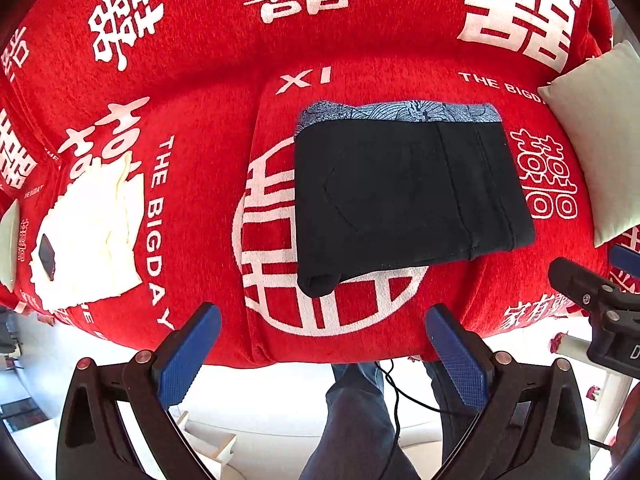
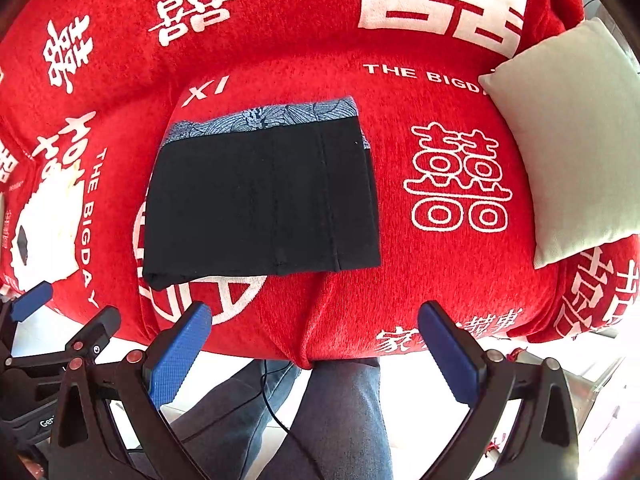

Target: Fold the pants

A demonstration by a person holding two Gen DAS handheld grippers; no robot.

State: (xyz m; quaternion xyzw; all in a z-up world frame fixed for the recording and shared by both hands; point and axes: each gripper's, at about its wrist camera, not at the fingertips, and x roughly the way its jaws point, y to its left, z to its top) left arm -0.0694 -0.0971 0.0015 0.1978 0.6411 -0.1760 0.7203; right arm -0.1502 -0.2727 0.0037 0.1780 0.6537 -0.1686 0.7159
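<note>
Black pants [image 1: 400, 196] [image 2: 260, 200] lie folded into a flat rectangle on the red sofa seat [image 1: 192, 248] [image 2: 440, 272], a blue patterned lining strip showing along their far edge. My left gripper [image 1: 324, 332] hangs open in front of the seat edge, clear of the pants, nothing between its blue pads. My right gripper [image 2: 316, 332] is open too, held off the front edge to the right of the pants. Part of the right gripper [image 1: 600, 300] shows at the right of the left wrist view, and the left gripper [image 2: 32, 300] at the left of the right wrist view.
A pale cushion [image 1: 596, 136] [image 2: 576, 140] leans at the right end of the sofa. A white folded garment [image 1: 92, 240] [image 2: 48, 232] with a dark phone on it lies at the left. A person's legs in jeans [image 1: 360, 416] [image 2: 340, 412] and a thin cable stand below the seat edge.
</note>
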